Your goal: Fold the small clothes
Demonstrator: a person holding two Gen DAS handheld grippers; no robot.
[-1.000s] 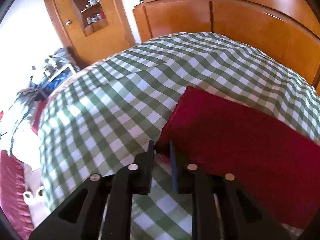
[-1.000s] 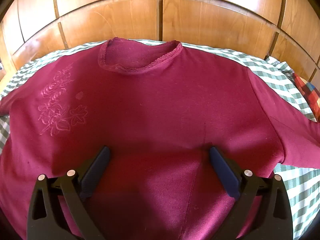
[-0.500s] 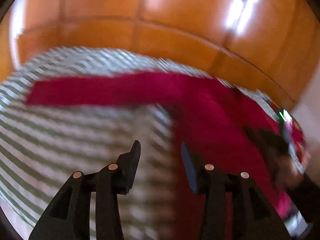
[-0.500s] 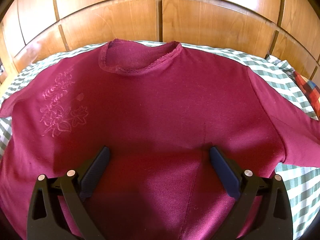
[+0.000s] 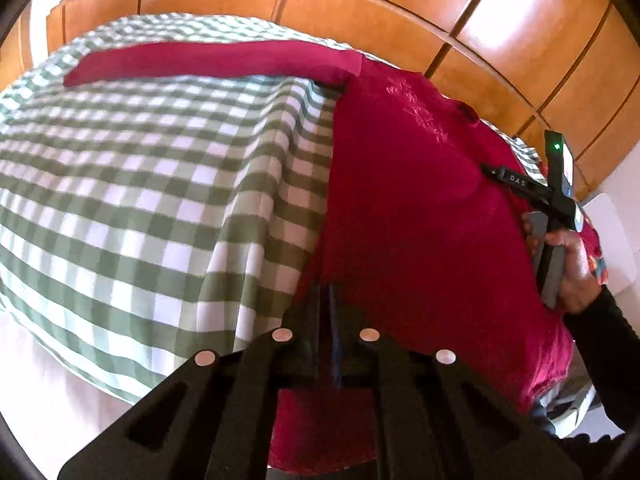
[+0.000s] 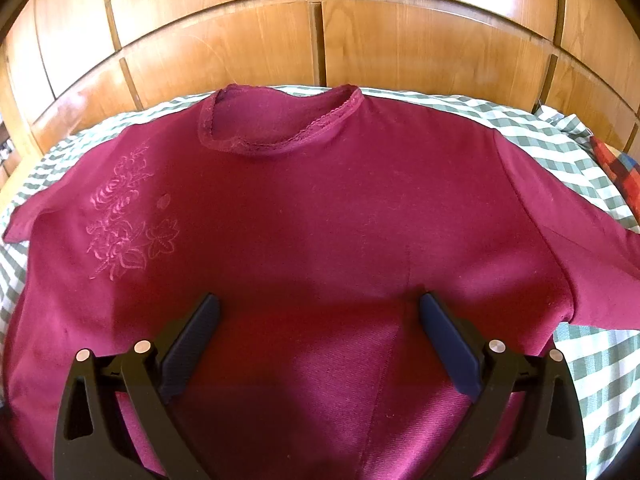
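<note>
A maroon long-sleeved shirt (image 6: 320, 220) lies face up on the green checked bedspread (image 5: 140, 200), neck toward the wooden headboard, with floral embroidery (image 6: 120, 216) on its left chest. In the left wrist view the shirt (image 5: 420, 200) has one sleeve (image 5: 208, 60) stretched out to the left. My left gripper (image 5: 325, 292) is shut on the shirt's lower left hem corner. My right gripper (image 6: 318, 316) is wide open and empty, hovering over the shirt's lower middle; it also shows in the left wrist view (image 5: 532, 188), held by a hand.
The wooden headboard (image 6: 320, 32) runs behind the bed. A red and blue checked cloth (image 6: 616, 164) lies at the bed's far right. The bedspread's near edge (image 5: 100, 376) drops off at the lower left.
My left gripper has swung from the sleeve end round to the shirt's lower left corner, opened on the way, and shut on the hem. The right gripper has stayed still.
</note>
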